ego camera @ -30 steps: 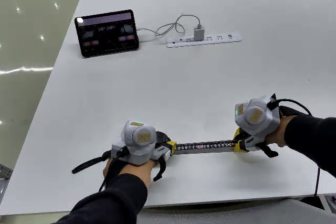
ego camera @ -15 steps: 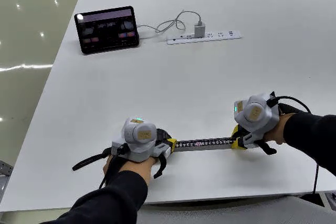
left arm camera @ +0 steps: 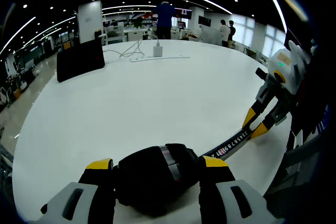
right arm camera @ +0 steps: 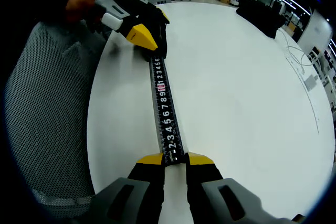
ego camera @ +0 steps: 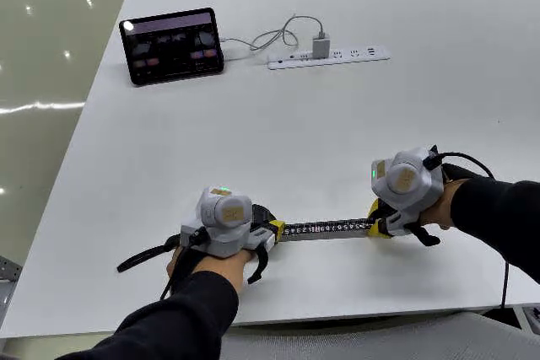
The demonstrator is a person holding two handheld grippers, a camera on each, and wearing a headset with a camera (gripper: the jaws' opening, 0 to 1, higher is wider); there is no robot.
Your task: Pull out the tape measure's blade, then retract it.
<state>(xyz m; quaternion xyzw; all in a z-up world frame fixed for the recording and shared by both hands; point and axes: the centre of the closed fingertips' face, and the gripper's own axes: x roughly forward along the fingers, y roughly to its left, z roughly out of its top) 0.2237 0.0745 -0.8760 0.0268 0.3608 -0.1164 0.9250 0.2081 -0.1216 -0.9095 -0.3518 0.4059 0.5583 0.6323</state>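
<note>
A black tape measure case (left arm camera: 156,176) rests on the white table (ego camera: 278,141), with my left gripper (left arm camera: 157,163) shut around it. In the head view the left gripper (ego camera: 268,229) is at the near left, the case (ego camera: 260,216) dark between its yellow tips. The numbered blade (ego camera: 325,228) runs right from the case, just above the tabletop. My right gripper (right arm camera: 173,159) is shut on the blade's end; the blade (right arm camera: 164,100) leads away to the left gripper (right arm camera: 149,38). In the head view the right gripper (ego camera: 375,227) is at the near right.
A dark tablet (ego camera: 172,46) stands at the far left of the table. A white power strip (ego camera: 329,58) with a plugged charger and a looped cable (ego camera: 270,41) lies behind the middle. The table's front edge is close behind both hands; a mesh chair (right arm camera: 47,108) sits there.
The right gripper has edged slightly left toward the left gripper, still on the blade's end, so a little less blade shows. The left gripper and case stay put.
</note>
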